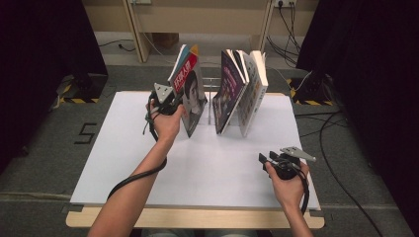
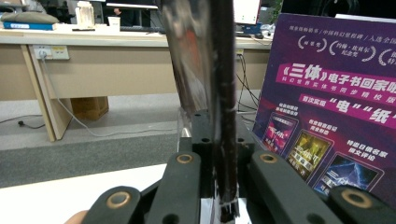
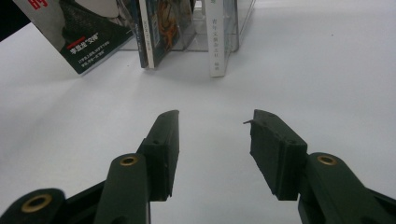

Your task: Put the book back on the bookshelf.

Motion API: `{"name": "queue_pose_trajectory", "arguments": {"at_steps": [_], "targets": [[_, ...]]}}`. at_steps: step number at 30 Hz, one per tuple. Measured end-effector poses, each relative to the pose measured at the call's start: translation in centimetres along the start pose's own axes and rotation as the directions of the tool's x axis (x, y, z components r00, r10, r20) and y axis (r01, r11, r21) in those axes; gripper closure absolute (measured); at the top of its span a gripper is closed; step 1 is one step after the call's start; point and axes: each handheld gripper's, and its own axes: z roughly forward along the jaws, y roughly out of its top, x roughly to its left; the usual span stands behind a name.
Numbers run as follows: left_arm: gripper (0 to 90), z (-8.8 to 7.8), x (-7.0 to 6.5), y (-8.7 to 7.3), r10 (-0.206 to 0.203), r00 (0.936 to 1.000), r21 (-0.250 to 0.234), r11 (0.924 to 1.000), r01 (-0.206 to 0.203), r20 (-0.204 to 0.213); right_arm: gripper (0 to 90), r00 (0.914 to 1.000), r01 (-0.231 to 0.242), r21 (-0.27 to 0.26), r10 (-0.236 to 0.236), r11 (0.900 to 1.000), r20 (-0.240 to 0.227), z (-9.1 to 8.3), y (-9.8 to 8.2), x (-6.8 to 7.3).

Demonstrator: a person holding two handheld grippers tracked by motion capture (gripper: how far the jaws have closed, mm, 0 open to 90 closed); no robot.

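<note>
Standing on the white table (image 1: 148, 163), a magazine (image 1: 190, 94) with a face on its cover is gripped by the left claw (image 1: 173, 98). Its jaws are closed tight on the magazine's edge. In the left gripper view the magazine (image 2: 219, 70) is seen edge-on as a dark strip between the two black jaws, so its cover is hidden there. The shiny page beside it is blurred and hard to read. The magazine is tilted, with its top leaned away from the other books and its bottom corner on the table.

Just beside it, a clear book stand (image 1: 211, 96) is partly hidden by the books. A purple book (image 1: 228, 89) and a pale book (image 1: 253, 91) are leaned in it. The purple book (image 2: 336, 102) is cut off at the right edge of the left gripper view.

Near the front right of the table, the right claw (image 1: 267, 159) is held low and well apart from the books. Its jaws are open, and nothing is held between them. In the right gripper view the tops of the books are cut off, and the small words on the magazine (image 3: 84, 37) cannot be read.
</note>
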Motion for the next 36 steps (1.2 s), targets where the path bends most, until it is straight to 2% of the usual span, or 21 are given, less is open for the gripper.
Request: {"name": "queue_pose_trajectory", "arguments": {"at_steps": [2, 8, 13, 17, 27, 36], "targets": [[81.0, -0.1, 0.2, -0.2, 0.003, 1.0000, 0.004, 1.0000, -0.003, 0.001, 52.8, 1.0000, 0.001, 0.001, -0.001, 1.000, 0.000, 0.0, -0.1, 0.1], [76.4, -0.1, 0.8, 0.0, -0.040, 0.9990, 0.023, 0.9989, 0.040, 0.021, 52.8, 1.0000, -0.004, 0.013, 0.004, 1.000, -0.003, 0.2, -0.4, 0.3], [68.3, -0.2, 0.9, 0.1, -0.068, 0.9974, 0.029, 0.9973, 0.067, 0.023, 52.8, 1.0000, 0.002, 0.010, -0.002, 1.000, -0.003, 0.2, -0.3, 0.3], [63.9, -0.3, 0.9, 0.1, -0.080, 0.9964, 0.038, 0.9962, 0.078, 0.030, 52.7, 1.0000, 0.005, 0.015, -0.005, 1.000, 0.000, 0.2, -0.4, 0.3], [54.4, -0.9, 1.4, 0.2, -0.091, 0.9954, 0.061, 0.9942, 0.088, 0.032, 52.6, 1.0000, 0.008, 0.015, -0.008, 1.000, 0.001, 0.3, -0.5, 0.4], [42.3, -2.3, 1.7, 0.4, -0.098, 0.9938, 0.094, 0.9912, 0.093, 0.053, 52.6, 1.0000, 0.009, 0.016, -0.009, 1.000, 0.005, 0.3, -0.5, 0.3]]}}
